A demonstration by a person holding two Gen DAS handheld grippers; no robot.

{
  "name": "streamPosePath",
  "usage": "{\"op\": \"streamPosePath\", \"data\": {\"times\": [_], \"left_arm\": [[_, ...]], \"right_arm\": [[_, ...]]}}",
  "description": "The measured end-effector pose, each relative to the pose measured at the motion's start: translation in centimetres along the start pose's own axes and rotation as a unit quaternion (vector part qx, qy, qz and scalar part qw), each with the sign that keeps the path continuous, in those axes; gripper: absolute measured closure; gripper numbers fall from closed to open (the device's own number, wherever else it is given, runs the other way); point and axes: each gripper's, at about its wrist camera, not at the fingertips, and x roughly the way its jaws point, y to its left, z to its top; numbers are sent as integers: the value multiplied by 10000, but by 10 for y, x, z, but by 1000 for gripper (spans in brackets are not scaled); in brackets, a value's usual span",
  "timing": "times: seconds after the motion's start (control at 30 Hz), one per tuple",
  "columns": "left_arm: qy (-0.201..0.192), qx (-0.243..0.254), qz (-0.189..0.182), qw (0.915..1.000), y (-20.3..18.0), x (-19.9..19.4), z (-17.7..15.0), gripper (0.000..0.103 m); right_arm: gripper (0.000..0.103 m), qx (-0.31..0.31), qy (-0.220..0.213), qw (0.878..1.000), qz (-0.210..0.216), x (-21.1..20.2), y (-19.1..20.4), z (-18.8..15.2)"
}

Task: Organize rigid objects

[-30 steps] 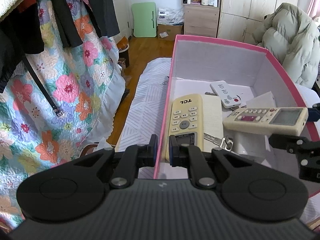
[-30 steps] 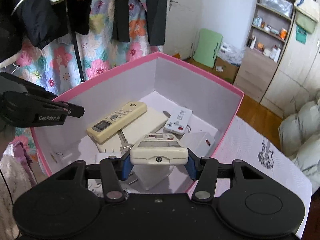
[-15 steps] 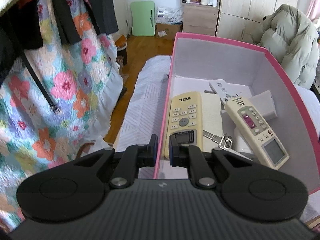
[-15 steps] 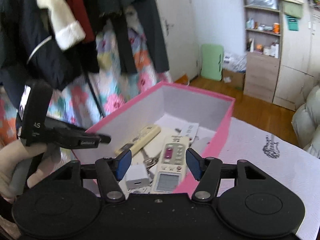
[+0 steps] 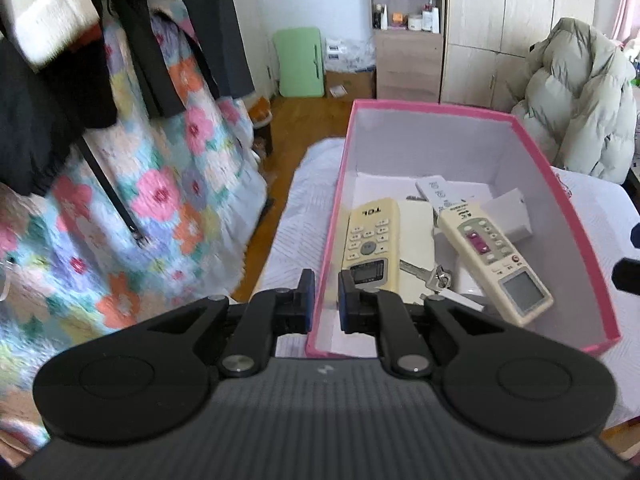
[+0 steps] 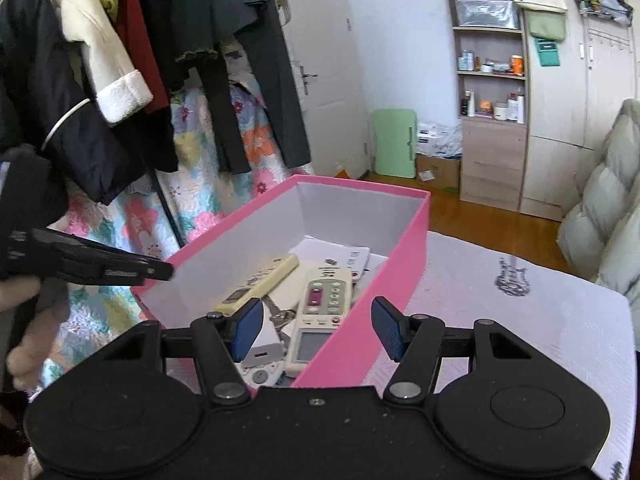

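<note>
1. Left wrist view: left gripper (image 5: pixel 323 296) pinching the near wall of the pink box (image 5: pixel 532 138), fingers narrow, one outside and one inside the wall, steadying it on the white-covered bench (image 5: pixel 292 220).
2. Inside the box: yellow remote (image 5: pixel 372 240), white remote with a small screen (image 5: pixel 494 256), smaller white remote (image 5: pixel 434 194) behind, keys (image 5: pixel 428 276) between the two larger ones.
3. Right wrist view: right gripper (image 6: pixel 317 329) above the box's near corner, fingers spread wide, holding nothing.
4. Step in hand, by appearance: white remote lying free in the box, right gripper clear of it.
5. Next move likely calls for finding another loose item outside the box; none visible on the bench here.
</note>
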Motion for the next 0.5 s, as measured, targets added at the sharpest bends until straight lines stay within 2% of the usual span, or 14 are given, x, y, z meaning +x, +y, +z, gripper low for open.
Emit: {"op": "streamPosePath", "data": {"times": [0.07,0.17,0.5], "left_arm": [[-63,41,33,10000,-5,-10,0,92],[-58,18,-151,9999,-10,-21,-1,92],[-122,229,-324,9991,-43,-58,-21,92]], "right_arm": [[38,36,-47,10000,-36,-7,-2,0],[38,115,-123,9998,-59,-17,-4,-1],[36,-211,-136,9993,-284,-56,9,-8]]}}
